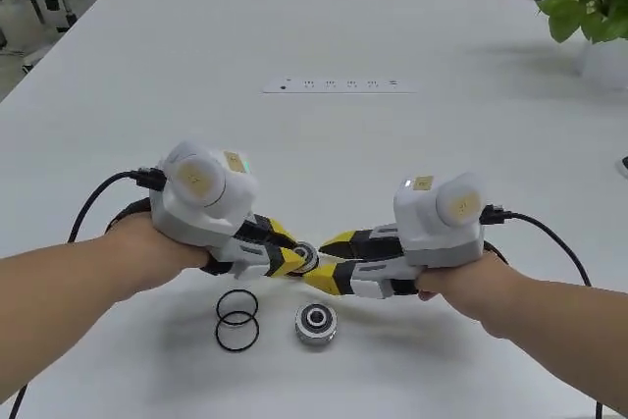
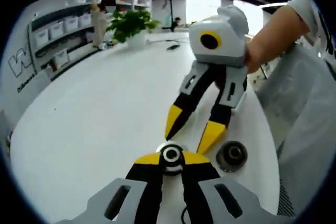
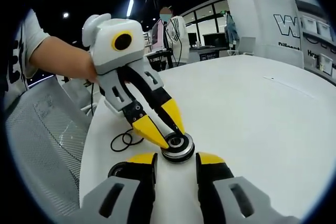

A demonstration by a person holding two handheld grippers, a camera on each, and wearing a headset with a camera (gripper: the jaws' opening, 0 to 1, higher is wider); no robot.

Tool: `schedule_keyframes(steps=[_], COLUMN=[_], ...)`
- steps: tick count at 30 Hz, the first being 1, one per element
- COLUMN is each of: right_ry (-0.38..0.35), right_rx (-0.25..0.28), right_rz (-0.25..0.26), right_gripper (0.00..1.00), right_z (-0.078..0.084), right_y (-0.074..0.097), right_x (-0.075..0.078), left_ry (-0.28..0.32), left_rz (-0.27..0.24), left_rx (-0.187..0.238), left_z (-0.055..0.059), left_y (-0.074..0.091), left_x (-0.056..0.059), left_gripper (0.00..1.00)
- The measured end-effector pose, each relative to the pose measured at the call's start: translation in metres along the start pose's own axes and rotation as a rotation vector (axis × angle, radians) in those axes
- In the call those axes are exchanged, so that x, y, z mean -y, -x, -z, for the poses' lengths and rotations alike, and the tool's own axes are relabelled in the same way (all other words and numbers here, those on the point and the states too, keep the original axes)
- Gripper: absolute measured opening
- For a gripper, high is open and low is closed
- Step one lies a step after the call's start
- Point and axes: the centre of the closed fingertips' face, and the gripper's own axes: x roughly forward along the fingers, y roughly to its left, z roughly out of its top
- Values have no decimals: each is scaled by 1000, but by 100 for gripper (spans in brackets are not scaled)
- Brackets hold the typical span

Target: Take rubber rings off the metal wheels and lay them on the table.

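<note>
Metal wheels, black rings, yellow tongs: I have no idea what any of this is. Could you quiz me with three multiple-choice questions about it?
1. Where is the loose metal wheel?
A. on the table, beside the rubber rings
B. next to the plant
C. on a chair

2. How many rubber rings lie on the table?
A. one
B. two
C. five

3. The left tongs are:
A. wide open
B. holding a ring
C. shut on the other metal wheel

Answers:
1 A, the head view shows it lying just beside the rings.
2 B, two black loops overlap there.
3 C, the yellow tips pinch that wheel from both sides.
</note>
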Motion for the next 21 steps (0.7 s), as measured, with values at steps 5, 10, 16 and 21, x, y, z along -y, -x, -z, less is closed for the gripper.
schedule_keyframes(steps=[5,10,16,21], right_ry=[5,13,19,12], right_rx=[-3,-12,-16,-20], right_rz=[0,20,17,16], right_gripper=[26,25,23,21], right_z=[-1,0,1,2], right_y=[-3,-7,-7,-4], right_x=[-1,3,2,2], left_ry=[10,28,37,41], left_rz=[-7,-12,-16,-19], left_rx=[7,14,17,19], left_z=[0,1,0,0], left_y=[0,0,1,2], left_x=[-2,-3,-2,-1], left_gripper=[14,14,14,14])
